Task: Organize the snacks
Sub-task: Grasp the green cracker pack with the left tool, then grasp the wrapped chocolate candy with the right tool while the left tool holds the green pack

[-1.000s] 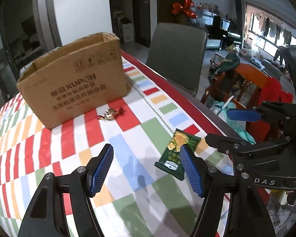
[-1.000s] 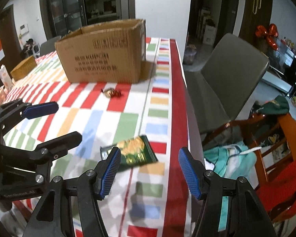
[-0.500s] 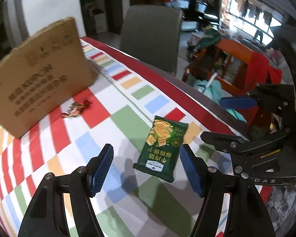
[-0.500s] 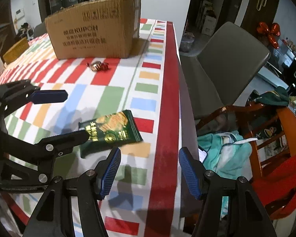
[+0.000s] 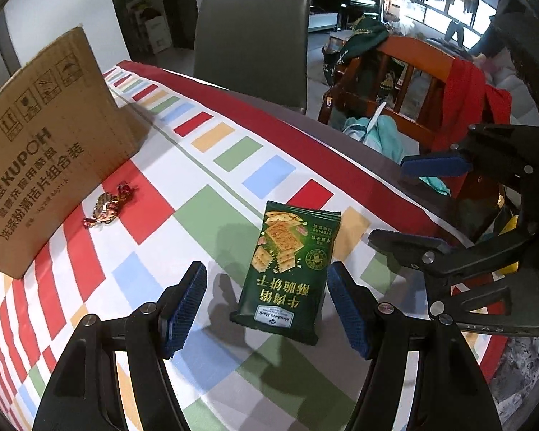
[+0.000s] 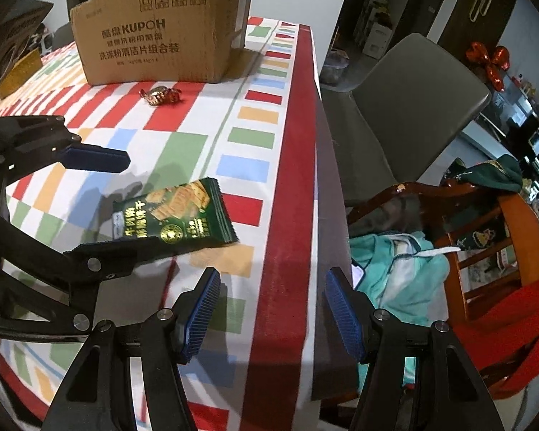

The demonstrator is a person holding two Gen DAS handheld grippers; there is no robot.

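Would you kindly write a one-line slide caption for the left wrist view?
Open left hand-held gripper poised over a green cracker packet on the checked tablecloth, wrapped candy beside the cardboard box.

Counted on the patterned tablecloth (image 5: 233,151): one green cracker packet (image 5: 291,269), one foil-wrapped candy (image 5: 107,206), one open cardboard box (image 5: 43,151). At the far left edge of the right-wrist view, one yellowish box (image 6: 19,72). Beside the table, one grey chair (image 5: 251,36) and one wooden chair (image 5: 406,72). Two grippers: left gripper (image 5: 266,305), right gripper (image 6: 271,309).
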